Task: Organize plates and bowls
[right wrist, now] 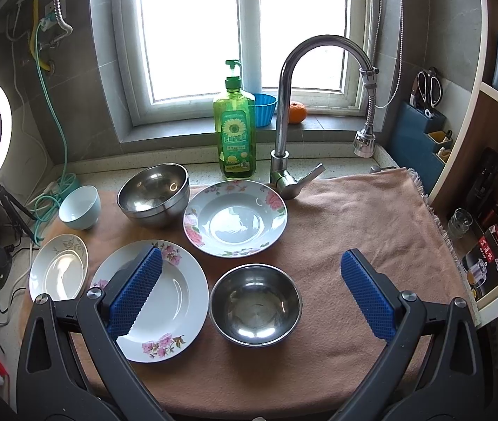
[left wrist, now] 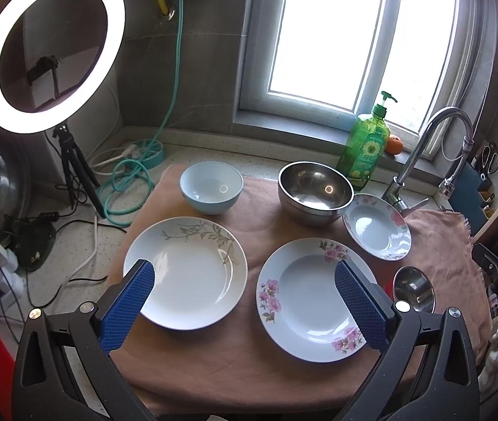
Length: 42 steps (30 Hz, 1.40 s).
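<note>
On a pink towel lie a leaf-patterned plate, a pink-flower deep plate, a smaller rose deep plate, a light blue bowl, a large steel bowl and a small steel bowl. My left gripper is open, hovering above and between the leaf plate and the flower plate. My right gripper is open above the small steel bowl, its left finger over the flower plate. The rose plate, large steel bowl, blue bowl and leaf plate show too.
A tap and a green soap bottle stand behind the towel, with an orange and blue cup on the sill. A ring light on a tripod, green hose and cables sit left. Shelves stand right.
</note>
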{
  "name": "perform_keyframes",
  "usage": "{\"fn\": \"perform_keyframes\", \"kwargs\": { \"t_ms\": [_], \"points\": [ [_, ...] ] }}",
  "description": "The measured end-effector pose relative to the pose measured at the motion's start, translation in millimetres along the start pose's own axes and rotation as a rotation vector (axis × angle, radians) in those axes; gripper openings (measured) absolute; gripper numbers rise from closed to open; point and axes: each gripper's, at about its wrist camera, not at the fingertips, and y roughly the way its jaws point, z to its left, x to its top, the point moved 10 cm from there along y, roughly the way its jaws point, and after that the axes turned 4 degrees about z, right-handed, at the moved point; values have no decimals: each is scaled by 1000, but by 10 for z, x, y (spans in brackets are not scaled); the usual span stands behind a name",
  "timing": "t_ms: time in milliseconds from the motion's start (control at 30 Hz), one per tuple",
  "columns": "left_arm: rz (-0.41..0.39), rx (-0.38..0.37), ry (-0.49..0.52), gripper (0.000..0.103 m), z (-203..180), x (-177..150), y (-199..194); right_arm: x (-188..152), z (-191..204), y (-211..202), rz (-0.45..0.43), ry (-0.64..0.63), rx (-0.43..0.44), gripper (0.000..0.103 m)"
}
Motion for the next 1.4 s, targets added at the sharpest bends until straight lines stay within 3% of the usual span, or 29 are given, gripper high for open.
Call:
{"fn": "perform_keyframes", "kwargs": {
  "t_ms": [600,967,1233,1400],
  "points": [
    [15,-6,3,102,-14,22,35,-93,25,69,18,0,-4,103],
    [62,-29,26,102,-31,-21,184,-225,-17,196,83,24,4,103],
    [84,-50,55,101,-30,-23,270,-338,-16,260,124,58,55,103],
    [118,-65,73,92,-12,-81,361,-445,54,286,151,50,102,103]
  ]
}}
